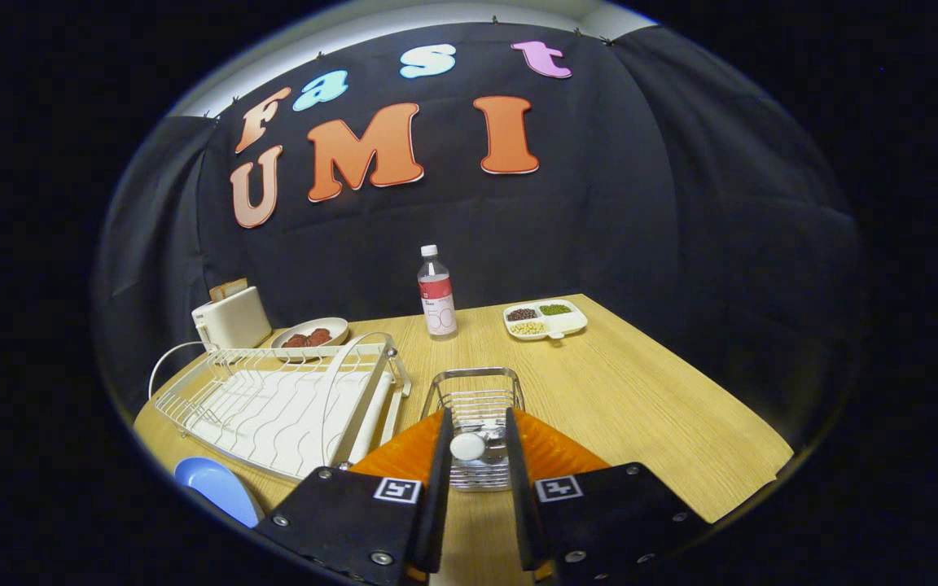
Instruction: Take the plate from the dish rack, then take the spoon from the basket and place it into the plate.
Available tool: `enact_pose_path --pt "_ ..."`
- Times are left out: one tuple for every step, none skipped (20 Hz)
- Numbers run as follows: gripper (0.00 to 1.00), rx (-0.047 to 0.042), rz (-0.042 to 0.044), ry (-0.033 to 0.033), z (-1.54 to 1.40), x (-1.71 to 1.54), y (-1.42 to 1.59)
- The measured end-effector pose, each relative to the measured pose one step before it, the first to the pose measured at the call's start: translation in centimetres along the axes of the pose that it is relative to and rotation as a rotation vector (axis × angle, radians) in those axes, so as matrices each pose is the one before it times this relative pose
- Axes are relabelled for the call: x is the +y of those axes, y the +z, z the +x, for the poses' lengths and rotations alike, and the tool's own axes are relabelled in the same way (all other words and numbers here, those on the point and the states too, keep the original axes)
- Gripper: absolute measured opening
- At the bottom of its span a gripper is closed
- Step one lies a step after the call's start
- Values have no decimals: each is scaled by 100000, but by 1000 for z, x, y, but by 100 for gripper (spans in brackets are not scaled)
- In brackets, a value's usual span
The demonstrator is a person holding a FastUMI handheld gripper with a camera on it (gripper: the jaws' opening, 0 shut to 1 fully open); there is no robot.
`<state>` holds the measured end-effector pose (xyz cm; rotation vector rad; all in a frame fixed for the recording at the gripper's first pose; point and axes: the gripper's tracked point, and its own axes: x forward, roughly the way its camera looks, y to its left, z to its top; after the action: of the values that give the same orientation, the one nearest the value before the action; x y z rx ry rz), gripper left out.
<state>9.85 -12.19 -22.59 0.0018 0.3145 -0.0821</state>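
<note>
On the wooden table (640,391) I count one dish rack (282,403), one wire basket (475,407), one blue plate (216,488), one water bottle (436,295), one toaster (230,319), one small dish of reddish food (310,334) and one divided tray (545,319) with three kinds of beans.

The plate is plain light blue and lies flat on the table at about eight o'clock from the fingers, just off the near corner of the rack. The rack is white wire with a hooped handle and stands at ten o'clock. The spoon (469,446) shows a rounded white end; the rest of it is lost among the basket's wires.

The gripper (475,456) is parted to about the basket's width, its two black fingers (439,480) running along either side of the basket's near part at twelve o'clock. The spoon's white end sits between them, close to the left finger. Whether the fingers touch the basket or the spoon, I cannot tell; nothing looks pinched. The bottle stands beyond the basket at twelve, the tray at one o'clock, the toaster and dish far back at ten.
</note>
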Motion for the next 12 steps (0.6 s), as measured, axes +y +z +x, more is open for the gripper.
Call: enact_pose_path --pt "25 309 -890 -663 91 -143 -25" --pt "18 -765 -808 163 100 -17 16" --pt "12 -154 -671 -616 -163 -146 16" --pt "10 -500 -422 2 17 67 220" --pt "6 -349 188 347 -136 52 219" --pt "6 238 446 329 -184 156 77" --pt "5 -321 395 388 -191 112 313" --pt "6 -1093 145 -395 -210 -82 470" --pt "5 -615 -186 -580 -446 -81 455" --pt "5 -943 -273 -253 -541 21 684" --pt "6 -1232 -470 -238 -464 78 773" --pt "5 -935 -824 -701 -684 -1 670"
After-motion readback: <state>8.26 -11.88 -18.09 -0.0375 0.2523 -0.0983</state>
